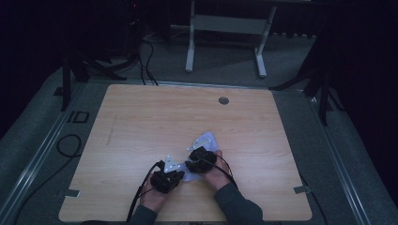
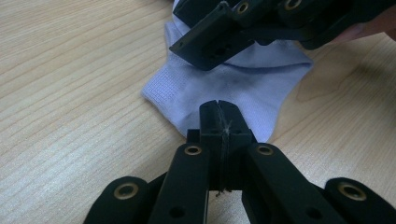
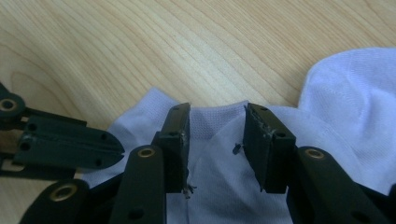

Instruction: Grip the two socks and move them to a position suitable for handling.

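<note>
sock folding, midway

wooden surface [image 1: 141, 122], dim room. left tongs [image 2: 218, 109] clenched at the white sock [image 2: 243, 88] edge, nothing visibly pinched. right tongs [image 3: 217, 140] released, straddling the sock lying near the front-centre. fold looks unfinished; smoothing remains.

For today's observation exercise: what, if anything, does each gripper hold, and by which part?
The left gripper is shut with nothing visibly between its jaws. The right gripper stands open over the white sock, gripping nothing.

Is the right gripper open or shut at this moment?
Open. In the right gripper view, the right gripper has a clear gap between its jaws, and the white sock on the table shows through it.
</note>
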`<state>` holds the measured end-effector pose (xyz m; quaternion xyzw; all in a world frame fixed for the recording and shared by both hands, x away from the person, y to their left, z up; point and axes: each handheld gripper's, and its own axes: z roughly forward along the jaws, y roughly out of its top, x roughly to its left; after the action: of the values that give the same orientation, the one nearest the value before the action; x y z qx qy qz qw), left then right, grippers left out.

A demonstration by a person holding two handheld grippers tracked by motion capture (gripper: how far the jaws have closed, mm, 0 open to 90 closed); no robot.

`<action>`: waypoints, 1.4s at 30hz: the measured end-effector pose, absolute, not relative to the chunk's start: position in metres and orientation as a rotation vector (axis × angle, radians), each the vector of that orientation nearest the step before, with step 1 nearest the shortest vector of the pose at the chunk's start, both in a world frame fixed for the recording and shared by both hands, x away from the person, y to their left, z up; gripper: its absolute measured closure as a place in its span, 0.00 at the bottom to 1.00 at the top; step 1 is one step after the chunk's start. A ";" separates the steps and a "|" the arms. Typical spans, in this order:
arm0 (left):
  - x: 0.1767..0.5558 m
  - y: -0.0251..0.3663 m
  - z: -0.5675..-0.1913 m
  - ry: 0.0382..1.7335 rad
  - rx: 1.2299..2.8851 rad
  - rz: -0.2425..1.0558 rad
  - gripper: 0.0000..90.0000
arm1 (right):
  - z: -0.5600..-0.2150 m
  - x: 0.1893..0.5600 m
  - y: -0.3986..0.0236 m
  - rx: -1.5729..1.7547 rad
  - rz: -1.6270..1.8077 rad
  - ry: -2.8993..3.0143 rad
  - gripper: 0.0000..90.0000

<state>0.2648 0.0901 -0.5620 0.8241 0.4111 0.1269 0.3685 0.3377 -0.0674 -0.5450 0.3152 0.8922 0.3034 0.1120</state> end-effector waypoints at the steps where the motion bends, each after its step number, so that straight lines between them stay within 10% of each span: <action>1: 0.265 0.090 -0.562 1.056 2.116 0.326 1.00 | -0.545 0.338 -0.067 0.919 0.879 2.617 0.74; 9: 0.265 0.090 -0.562 1.063 2.112 0.319 0.99 | -0.544 0.340 -0.068 0.937 0.866 2.598 0.97; 42: 0.266 0.091 -0.562 1.070 2.107 0.308 0.99 | -0.519 0.314 -0.163 1.091 0.999 2.420 0.97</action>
<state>0.2660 0.0912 -0.5622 0.8214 0.4171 0.1201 0.3701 0.3138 -0.1633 -0.5190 0.3803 0.8433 0.3481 0.1518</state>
